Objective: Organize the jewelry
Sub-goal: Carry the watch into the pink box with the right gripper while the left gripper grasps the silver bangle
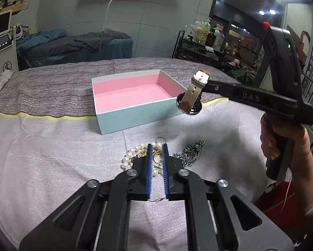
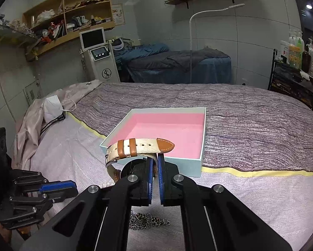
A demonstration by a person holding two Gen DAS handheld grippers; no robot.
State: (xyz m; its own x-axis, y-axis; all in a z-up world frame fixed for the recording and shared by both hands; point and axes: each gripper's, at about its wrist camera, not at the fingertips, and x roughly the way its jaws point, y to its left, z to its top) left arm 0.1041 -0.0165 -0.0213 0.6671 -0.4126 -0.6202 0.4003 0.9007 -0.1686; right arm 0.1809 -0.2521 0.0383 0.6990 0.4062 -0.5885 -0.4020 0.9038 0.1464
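The right gripper (image 2: pixel 155 162), clamped on the watch (image 2: pixel 139 147) strap, may drop it short of the box (image 2: pixel 156 164); the left gripper (image 1: pixel 157 152) is slightly open, empty.

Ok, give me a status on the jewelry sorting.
Done: nothing yet; the pink-lined box is bare inside. In hand: the right gripper holds the wristwatch by its strap, near the box. Left: the pearl necklace and metal chain lie on the bedspread; the left gripper is partly open over the pearls.
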